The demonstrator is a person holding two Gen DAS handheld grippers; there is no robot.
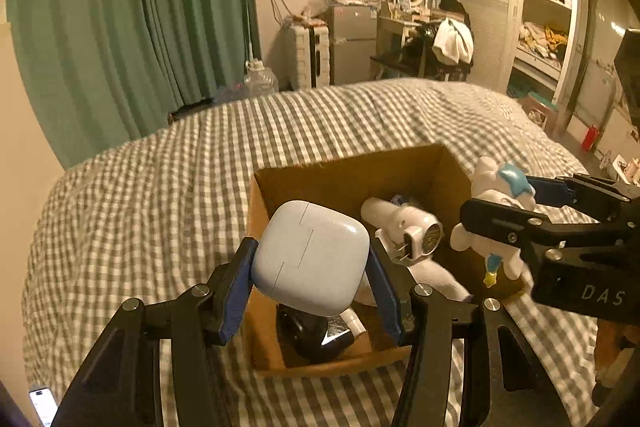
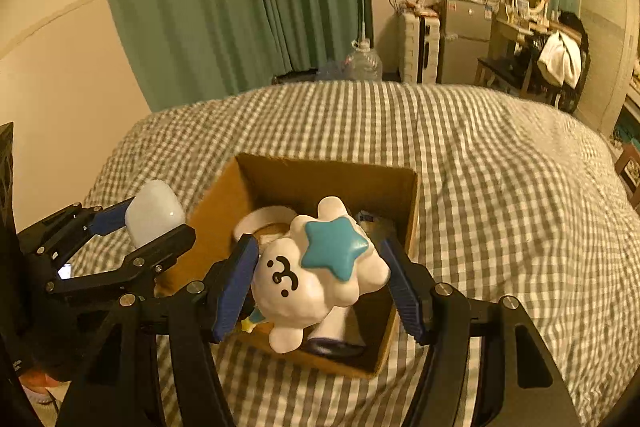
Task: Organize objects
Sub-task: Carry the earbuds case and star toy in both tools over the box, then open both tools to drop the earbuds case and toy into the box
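Observation:
An open cardboard box (image 1: 344,167) stands on the checked bed; it also shows in the right wrist view (image 2: 320,171). My left gripper (image 1: 310,265) is shut on a pale blue rounded case (image 1: 312,255) and holds it above the box's left side. The case also shows in the right wrist view (image 2: 154,213). My right gripper (image 2: 320,271) is shut on a white cloud toy with a blue star (image 2: 324,263), held over the box's near right part; the toy shows in the left wrist view (image 1: 496,211). Inside the box lie a white plug charger (image 1: 416,231) and a dark object (image 1: 316,335).
The grey checked bedspread (image 1: 160,211) surrounds the box. A phone (image 1: 42,405) lies at the near left edge. Green curtains (image 1: 132,19), a water jug (image 1: 260,77), a fridge, a desk and a wardrobe stand beyond the bed.

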